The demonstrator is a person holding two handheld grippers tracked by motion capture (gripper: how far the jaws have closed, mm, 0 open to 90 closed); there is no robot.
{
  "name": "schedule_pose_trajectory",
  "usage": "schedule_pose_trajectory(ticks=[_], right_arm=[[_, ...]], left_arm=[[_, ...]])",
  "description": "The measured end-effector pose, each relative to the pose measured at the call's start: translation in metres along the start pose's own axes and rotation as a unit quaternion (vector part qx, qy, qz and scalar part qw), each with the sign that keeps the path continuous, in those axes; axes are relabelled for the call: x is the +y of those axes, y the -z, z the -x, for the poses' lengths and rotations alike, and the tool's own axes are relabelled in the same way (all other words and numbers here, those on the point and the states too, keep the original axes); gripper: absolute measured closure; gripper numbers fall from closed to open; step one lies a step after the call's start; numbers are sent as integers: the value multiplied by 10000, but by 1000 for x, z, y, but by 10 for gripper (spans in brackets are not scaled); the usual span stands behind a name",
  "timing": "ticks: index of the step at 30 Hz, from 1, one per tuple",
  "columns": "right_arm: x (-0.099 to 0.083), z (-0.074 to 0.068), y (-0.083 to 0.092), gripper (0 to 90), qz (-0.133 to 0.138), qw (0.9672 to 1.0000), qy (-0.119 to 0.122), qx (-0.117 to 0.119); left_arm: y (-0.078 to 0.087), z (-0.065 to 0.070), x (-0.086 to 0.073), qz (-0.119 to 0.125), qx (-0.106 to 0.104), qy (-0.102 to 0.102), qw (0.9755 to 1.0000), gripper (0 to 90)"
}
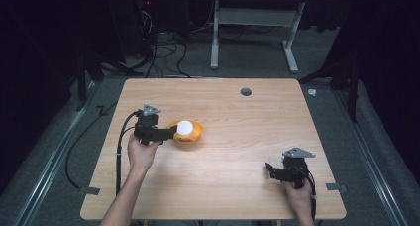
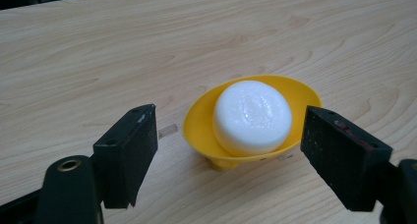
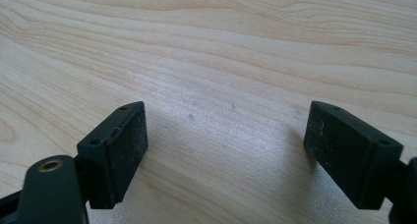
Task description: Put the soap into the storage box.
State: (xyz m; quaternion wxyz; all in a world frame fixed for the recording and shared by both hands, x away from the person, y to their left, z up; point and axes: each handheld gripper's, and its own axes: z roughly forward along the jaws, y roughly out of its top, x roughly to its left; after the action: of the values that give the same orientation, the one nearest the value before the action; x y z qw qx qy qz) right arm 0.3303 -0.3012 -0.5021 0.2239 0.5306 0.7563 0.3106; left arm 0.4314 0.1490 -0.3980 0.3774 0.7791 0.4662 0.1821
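A small yellow bowl [image 1: 196,135] stands on the left half of the wooden table [image 1: 233,151] and holds a round white puck-shaped block [image 1: 184,127]. My left gripper [image 1: 173,132] lies level at the bowl's left rim, pointing right. In the left gripper view its jaws stand apart on either side of the bowl [image 2: 196,128] and the white block [image 2: 252,117], with no pad pressing on them; left gripper [image 2: 230,115]. My right gripper [image 1: 268,168] rests near the table's front right, open, with bare wood between its jaws [image 3: 226,108].
A dark round grommet [image 1: 245,91] sits near the table's far edge. A tiny scrap of tape [image 2: 167,130] lies just left of the bowl. Beyond the table are cables [image 1: 163,47] on the floor and a white desk frame [image 1: 214,37].
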Motion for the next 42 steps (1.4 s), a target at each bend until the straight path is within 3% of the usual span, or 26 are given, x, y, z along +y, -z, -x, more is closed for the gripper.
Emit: schedule_pose_trajectory(ticks=[7, 24, 42], right_arm=[[0, -1, 0, 175, 3, 10000, 9, 2], [0, -1, 0, 175, 7, 10000, 19, 13], [0, -1, 0, 175, 0, 10000, 42, 15]], left_arm=[[15, -9, -9, -13, 73, 56, 10000, 222], [36, -17, -20, 90, 65, 138, 9998, 217], [49, -27, -39, 155, 70, 361, 9992, 216]])
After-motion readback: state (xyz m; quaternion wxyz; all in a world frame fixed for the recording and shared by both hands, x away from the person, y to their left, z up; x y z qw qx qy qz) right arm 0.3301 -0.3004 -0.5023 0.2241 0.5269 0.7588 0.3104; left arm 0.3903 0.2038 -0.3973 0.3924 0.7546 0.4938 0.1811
